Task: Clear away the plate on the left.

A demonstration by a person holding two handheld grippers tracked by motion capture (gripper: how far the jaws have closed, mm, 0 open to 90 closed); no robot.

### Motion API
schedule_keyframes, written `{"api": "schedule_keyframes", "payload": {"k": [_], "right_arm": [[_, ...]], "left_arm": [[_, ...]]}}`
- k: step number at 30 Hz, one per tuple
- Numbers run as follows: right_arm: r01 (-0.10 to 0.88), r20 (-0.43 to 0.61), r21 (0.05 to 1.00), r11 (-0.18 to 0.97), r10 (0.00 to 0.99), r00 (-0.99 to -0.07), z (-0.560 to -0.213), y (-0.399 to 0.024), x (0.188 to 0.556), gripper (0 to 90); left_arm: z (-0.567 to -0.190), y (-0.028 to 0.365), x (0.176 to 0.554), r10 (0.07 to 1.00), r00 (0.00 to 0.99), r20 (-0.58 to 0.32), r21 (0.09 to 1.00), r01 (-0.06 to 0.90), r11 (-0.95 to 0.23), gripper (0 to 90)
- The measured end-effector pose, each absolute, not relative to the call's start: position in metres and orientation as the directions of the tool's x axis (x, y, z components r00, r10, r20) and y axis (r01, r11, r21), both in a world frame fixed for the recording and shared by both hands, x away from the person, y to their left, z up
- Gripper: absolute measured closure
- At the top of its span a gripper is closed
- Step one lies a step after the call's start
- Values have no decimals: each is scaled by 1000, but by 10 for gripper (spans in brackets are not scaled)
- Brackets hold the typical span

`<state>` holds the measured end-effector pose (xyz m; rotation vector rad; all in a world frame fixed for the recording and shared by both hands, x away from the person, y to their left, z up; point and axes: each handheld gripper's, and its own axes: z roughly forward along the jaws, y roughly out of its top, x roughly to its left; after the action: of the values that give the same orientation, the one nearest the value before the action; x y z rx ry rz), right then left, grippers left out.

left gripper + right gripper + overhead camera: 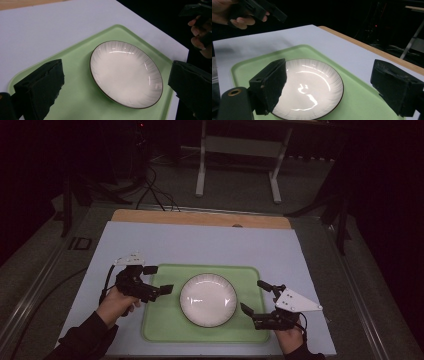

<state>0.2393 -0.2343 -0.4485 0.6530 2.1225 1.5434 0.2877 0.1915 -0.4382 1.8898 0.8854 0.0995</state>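
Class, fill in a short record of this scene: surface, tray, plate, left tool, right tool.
surface: pale sheet on a table
tray: green, lying on the sheet
plate: white, dark rim, empty, at the tray's middle
left tool: open, nothing held, at the tray's left edge
right tool: open, nothing held, at the tray's right edge

The plate [208,299] lies on the tray [165,325], about at its middle, between the two grippers. The left gripper [158,279] hangs over the tray's left edge, just left of the plate, and the right gripper [256,296] stands at the tray's right edge, just right of the plate. The tray rests on the table [200,245], whose bare part stretches beyond both grippers.
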Motion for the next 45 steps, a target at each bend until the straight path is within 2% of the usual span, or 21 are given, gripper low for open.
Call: {"api": "schedule_keyframes", "payload": {"k": [9, 20, 29, 45], "right_arm": [[126, -65, 955, 268, 603, -795, -449, -234, 239, 133], [131, -61, 954, 268, 605, -794, -450, -234, 241, 133], [129, -65, 954, 271, 606, -793, -450, -234, 241, 133], [133, -61, 953, 271, 605, -794, -450, -236, 241, 133]], "left_arm": [[-440, 209, 272, 639, 715, -286, 832, 516, -205, 6], [-455, 233, 253, 699, 687, -200, 856, 469, -216, 6], [-471, 241, 244, 743, 646, -176, 870, 455, -191, 6], [-483, 240, 241, 765, 628, -144, 876, 440, -196, 6]]}}
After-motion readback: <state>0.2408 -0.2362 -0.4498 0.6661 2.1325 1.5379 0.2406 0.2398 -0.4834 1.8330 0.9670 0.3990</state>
